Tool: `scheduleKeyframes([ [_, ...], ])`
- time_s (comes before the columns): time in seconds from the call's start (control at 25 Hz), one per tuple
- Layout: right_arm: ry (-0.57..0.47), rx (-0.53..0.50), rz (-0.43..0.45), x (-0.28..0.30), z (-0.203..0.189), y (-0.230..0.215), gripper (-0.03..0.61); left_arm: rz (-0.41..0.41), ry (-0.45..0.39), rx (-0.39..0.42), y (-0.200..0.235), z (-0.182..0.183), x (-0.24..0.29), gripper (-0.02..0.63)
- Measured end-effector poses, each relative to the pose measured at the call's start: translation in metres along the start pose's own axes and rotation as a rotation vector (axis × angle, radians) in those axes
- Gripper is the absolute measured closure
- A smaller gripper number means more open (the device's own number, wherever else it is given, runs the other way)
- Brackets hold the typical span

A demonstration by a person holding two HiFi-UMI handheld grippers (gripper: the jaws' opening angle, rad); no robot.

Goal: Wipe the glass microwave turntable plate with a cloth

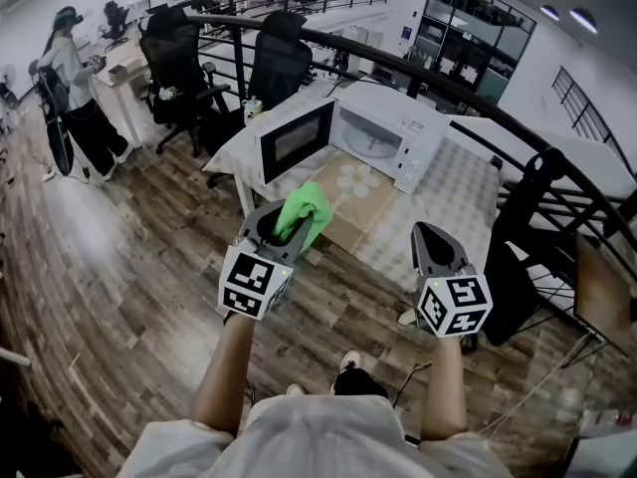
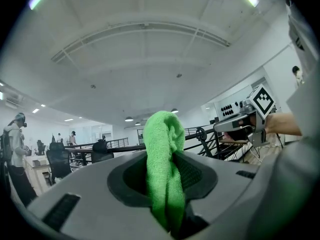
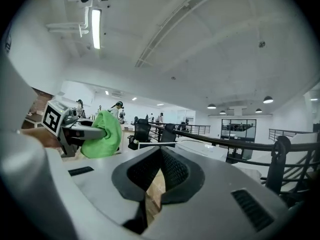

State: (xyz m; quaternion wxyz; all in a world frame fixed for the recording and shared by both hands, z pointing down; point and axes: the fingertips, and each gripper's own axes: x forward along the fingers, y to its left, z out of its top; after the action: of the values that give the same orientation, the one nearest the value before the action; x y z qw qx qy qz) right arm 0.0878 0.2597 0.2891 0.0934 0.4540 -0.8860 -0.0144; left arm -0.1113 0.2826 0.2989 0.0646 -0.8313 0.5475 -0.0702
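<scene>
Your L gripper is clamped on the green cloth, which sticks up past the jaws. Your R gripper is closed w/ nothing in it. The glass plate sits inside the open microwave, far ahead on the table.

so the bench is a smallish one with a pale checked cloth over it, standing on a brown wood-plank floor. sitting on it: a white boxy microwave with its door swung open to the left, a tan mat with a white daisy print right in front of that, and what looks like a small pale cup at the far left corner.
</scene>
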Motion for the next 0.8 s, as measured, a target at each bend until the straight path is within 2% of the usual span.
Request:
scheduleKeyframes([
  [0.2,-0.006,0.001,0.012,0.044,0.001,-0.02,0.566,-0.012,0.014,0.015,0.023,-0.008,0.042,0.479],
  [0.44,0.002,-0.016,0.023,0.117,-0.005,-0.082,0.565,0.01,0.025,0.022,0.05,-0.011,0.129,0.479],
  [0.52,0.002,-0.017,0.028,0.148,-0.003,-0.108,0.565,0.018,0.007,0.021,0.064,-0.007,0.165,0.479],
  [0.68,0.028,-0.028,0.055,0.213,-0.003,-0.16,0.566,0.017,-0.091,-0.035,0.085,0.004,0.236,0.479],
  [0.8,0.037,-0.024,0.081,0.257,-0.004,-0.199,0.565,0.03,-0.093,-0.058,0.098,0.001,0.291,0.48],
])
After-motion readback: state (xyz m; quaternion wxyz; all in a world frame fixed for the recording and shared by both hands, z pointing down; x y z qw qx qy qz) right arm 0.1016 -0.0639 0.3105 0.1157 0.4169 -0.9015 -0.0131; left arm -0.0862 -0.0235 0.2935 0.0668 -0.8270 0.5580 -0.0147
